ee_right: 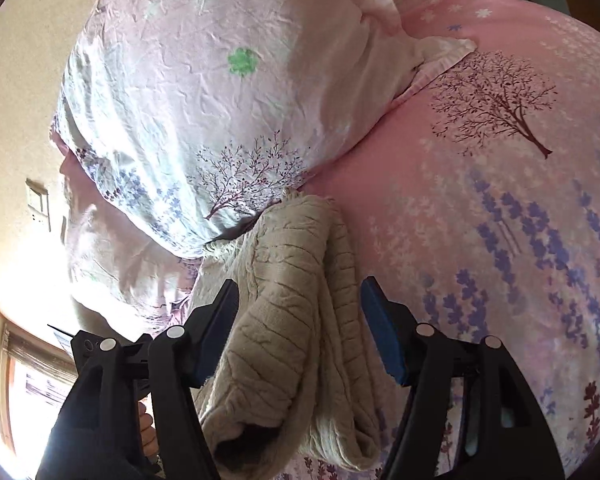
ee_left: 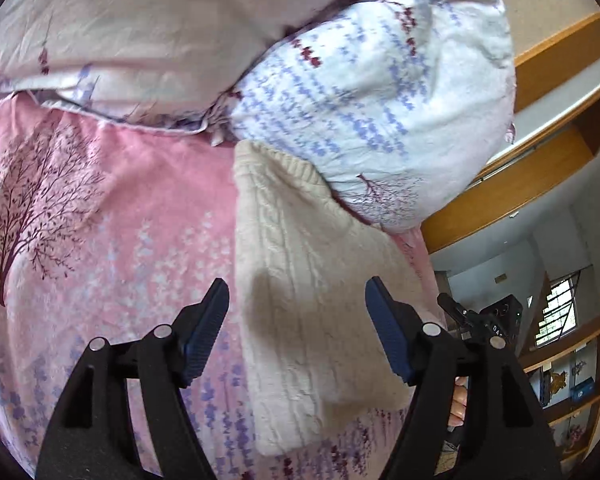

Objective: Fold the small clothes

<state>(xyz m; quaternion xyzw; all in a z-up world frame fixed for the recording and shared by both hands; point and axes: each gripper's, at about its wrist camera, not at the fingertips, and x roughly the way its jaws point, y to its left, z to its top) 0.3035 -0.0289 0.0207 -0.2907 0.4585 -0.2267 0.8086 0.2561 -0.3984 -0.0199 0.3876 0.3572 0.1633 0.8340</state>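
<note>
Item: one cream cable-knit sweater [ee_left: 300, 300], folded into a long narrow bundle, lay on a pink bedsheet [ee_left: 100, 240] printed with dark trees and lavender sprigs. In the left wrist view the bundle ran from the near edge of the picture away toward the far right, where its far end touched and tucked slightly under a white pillow [ee_left: 380, 100] patterned with blue and maroon flower spikes. A second, paler pillow or quilt [ee_left: 140, 20] sat behind it at far left, resting on the same sheet. The left gripper [ee_left: 296, 320] hovered above the near part of the sweater with its blue-padded fingers [ee_left: 204, 336] spread wide, one either side of the knit's left portion, and nothing was pinched between them. Bare fingers of the person's hand [ee_left: 458, 400] showed behind the right-hand arm of that gripper. At far right stood a wooden headboard [ee_left: 540, 184] and, lower, wooden shelving [ee_left: 572, 380] holding a few boxes and pictures too small to identify. In the right wrist view the sweater [ee_right: 292, 340] appeared as rolled, stacked folds, its open near end facing the camera, its far end touching the crumpled pillow [ee_right: 200, 120]. The right gripper [ee_right: 300, 316] stood with its fingers [ee_right: 382, 340] wide apart, straddling the bundle; whether the pads touched the knit could not be told. A wall switch [ee_right: 38, 200] was at left.
</note>
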